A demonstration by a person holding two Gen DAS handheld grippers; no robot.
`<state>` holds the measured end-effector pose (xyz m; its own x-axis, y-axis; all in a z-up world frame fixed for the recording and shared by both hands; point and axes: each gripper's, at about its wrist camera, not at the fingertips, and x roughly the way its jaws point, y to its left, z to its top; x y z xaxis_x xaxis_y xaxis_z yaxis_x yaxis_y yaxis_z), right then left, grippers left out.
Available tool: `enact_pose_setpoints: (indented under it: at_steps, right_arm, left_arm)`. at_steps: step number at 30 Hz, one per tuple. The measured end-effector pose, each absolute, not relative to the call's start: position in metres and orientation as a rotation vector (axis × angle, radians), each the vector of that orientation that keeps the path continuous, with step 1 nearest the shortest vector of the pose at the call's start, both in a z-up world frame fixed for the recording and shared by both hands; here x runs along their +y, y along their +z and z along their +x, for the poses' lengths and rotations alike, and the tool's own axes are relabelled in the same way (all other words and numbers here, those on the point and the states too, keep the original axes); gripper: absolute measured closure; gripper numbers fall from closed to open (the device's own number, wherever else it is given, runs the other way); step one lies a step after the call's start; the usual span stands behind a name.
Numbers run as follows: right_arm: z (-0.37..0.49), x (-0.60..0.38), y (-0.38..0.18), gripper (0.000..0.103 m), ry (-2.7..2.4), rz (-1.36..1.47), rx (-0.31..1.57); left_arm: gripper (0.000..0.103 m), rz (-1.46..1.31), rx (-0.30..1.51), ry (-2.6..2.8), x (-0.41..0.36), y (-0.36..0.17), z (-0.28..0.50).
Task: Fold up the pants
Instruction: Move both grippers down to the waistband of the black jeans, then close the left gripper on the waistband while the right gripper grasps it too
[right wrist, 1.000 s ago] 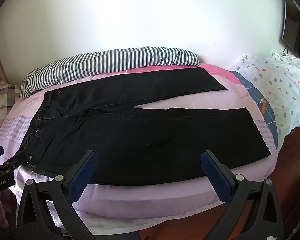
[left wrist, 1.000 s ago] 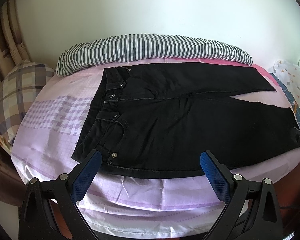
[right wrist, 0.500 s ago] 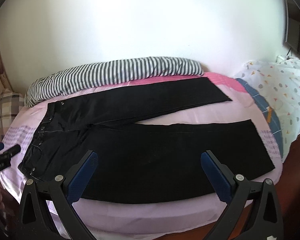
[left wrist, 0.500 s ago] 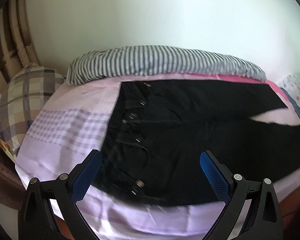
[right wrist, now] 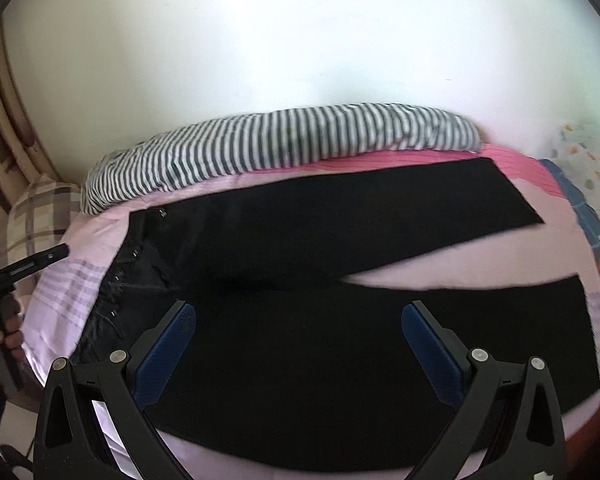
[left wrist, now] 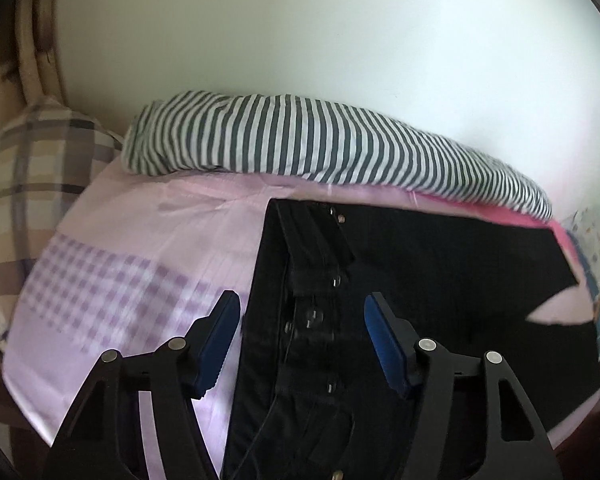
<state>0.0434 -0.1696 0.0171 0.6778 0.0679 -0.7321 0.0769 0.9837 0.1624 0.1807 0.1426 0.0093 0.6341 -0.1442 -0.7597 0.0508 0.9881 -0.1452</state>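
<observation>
Closing your left gripper [left wrist: 300, 344] jaws — waistband [left wrist: 300, 320] of pants [right wrist: 340, 340] now between them, ungripped yet. Right gripper [right wrist: 296, 354] jaws wide, empty — near leg beneath; fold unstarted.

— We see soft daylight washing the plain white wall [right wrist: 300, 40], brightest at centre.
— We also see motion blur, dark fisheye corners, and bowed edges in both views.

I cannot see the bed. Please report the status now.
Left gripper closing over waistband, nothing pinched yet. Right gripper open above near leg. Black denim pants flat, unfolded on pink sheet. Nothing in the way.
</observation>
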Motion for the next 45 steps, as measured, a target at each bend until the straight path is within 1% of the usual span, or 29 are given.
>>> enact_pose_setpoints:
  at_steps: [7,9,11,14,24,31,36,37,38,39,43,45]
  right_arm:
    - [0.105,-0.151,0.017,0.000,0.061,0.167,0.843]
    - [0.122,-0.143,0.013,0.000,0.086,0.162,0.854]
    - [0.136,-0.138,0.010,0.000,0.113,0.166,0.867]
    - [0.159,-0.131,0.003,0.000,0.138,0.167,0.886]
    - [0.232,-0.122,-0.018,0.000,0.155,0.100,0.935]
    - [0.270,-0.115,-0.031,0.000,0.198,0.067,0.948]
    - [0.298,-0.118,-0.050,0.000,0.294,0.034,0.997]
    - [0.303,-0.120,-0.053,0.000,0.307,0.029,1.009]
    - [0.310,-0.123,-0.057,0.000,0.326,0.024,1.023]
    - [0.317,-0.127,-0.060,0.000,0.350,0.020,1.035]
    - [0.335,-0.138,-0.068,0.000,0.371,-0.056,1.057]
    - [0.344,-0.144,-0.072,0.000,0.402,-0.079,1.076]
  left_arm:
    - [0.038,-0.326,0.991,-0.248,0.161,-0.017,0.258]
    - [0.047,-0.358,1.011,-0.255,0.167,-0.026,0.275]
    - [0.060,-0.396,1.034,-0.275,0.174,-0.038,0.295]
    - [0.068,-0.467,1.070,-0.287,0.183,-0.053,0.316]
    - [0.068,-0.540,1.177,-0.343,0.189,-0.099,0.361]
    - [0.068,-0.577,1.164,-0.416,0.185,-0.112,0.382]
    - [0.068,-0.587,1.133,-0.394,0.180,-0.112,0.385]
    - [0.070,-0.561,1.105,-0.383,0.177,-0.109,0.380]
    - [0.083,-0.543,1.090,-0.374,0.174,-0.107,0.379]
    - [0.088,-0.509,1.062,-0.361,0.171,-0.103,0.375]
    - [0.095,-0.462,0.957,-0.370,0.164,-0.083,0.361]
    - [0.095,-0.449,0.925,-0.370,0.163,-0.076,0.355]
